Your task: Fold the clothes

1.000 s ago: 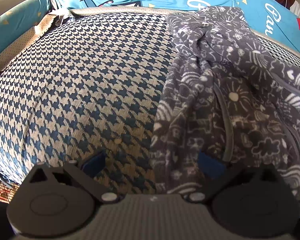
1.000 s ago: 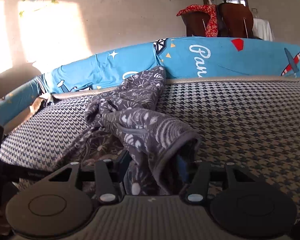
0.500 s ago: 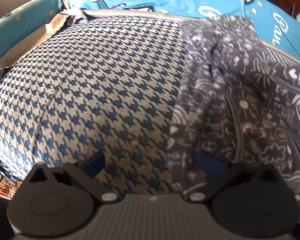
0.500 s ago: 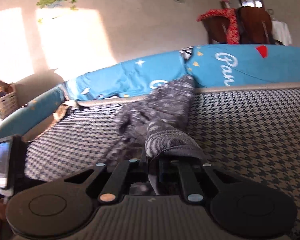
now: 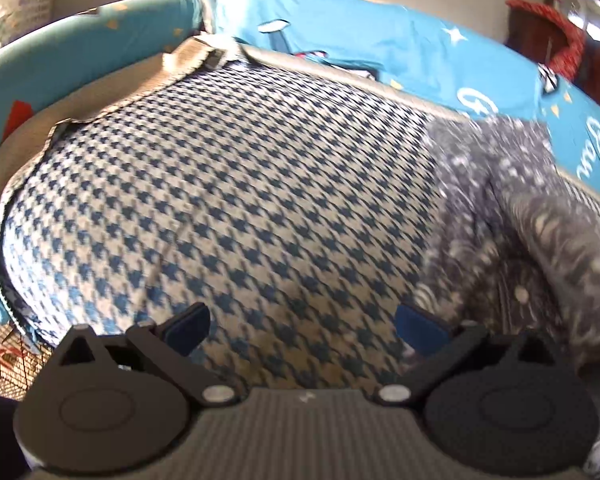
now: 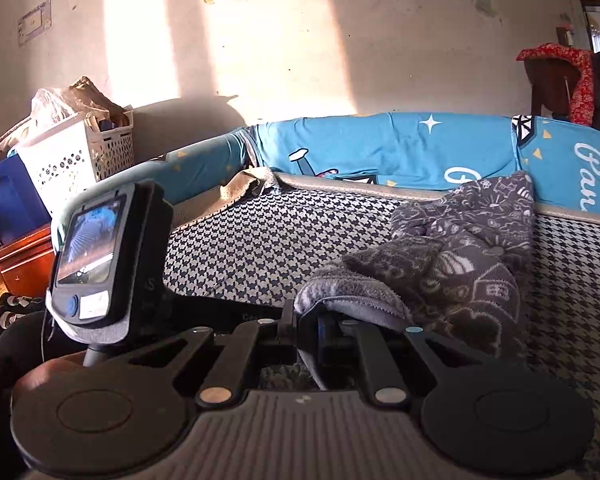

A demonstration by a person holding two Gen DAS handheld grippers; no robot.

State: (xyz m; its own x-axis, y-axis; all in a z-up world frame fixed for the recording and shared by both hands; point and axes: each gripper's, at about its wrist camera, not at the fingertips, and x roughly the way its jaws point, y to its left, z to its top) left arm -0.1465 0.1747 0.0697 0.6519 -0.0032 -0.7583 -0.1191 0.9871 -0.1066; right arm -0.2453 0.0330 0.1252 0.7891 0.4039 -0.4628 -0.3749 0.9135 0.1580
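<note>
Where the right gripper (image 6: 306, 326) has its two black fingers drawn together, a thick fold of the grey fleece garment (image 6: 464, 256) is pinched between them, its hemmed edge bulging up over the fingertips. The fleece is soft and fuzzy, dark grey with pale doodle prints, and it is heaped in a rumpled mound running forward and to the right of that gripper, as far as the blue padded rail (image 6: 380, 148). Under it lies the houndstooth mat (image 6: 260, 240), a flat woven surface in navy and cream with a tan border.

The right gripper is held low and nearly level over the mat's near edge. To its left stands the back of the other hand-held unit, with a small lit screen (image 6: 90, 248) on a dark housing.

In the left wrist view, the left gripper (image 5: 302, 326) is spread wide, blue pads (image 5: 186, 328) well apart, with nothing between them but bare mat (image 5: 220, 208). It is tilted down at the surface. The garment (image 5: 532, 232), blurred here, sits forward and to its right, its nearest folds just beside the right-hand pad; I cannot tell whether they touch.
</note>
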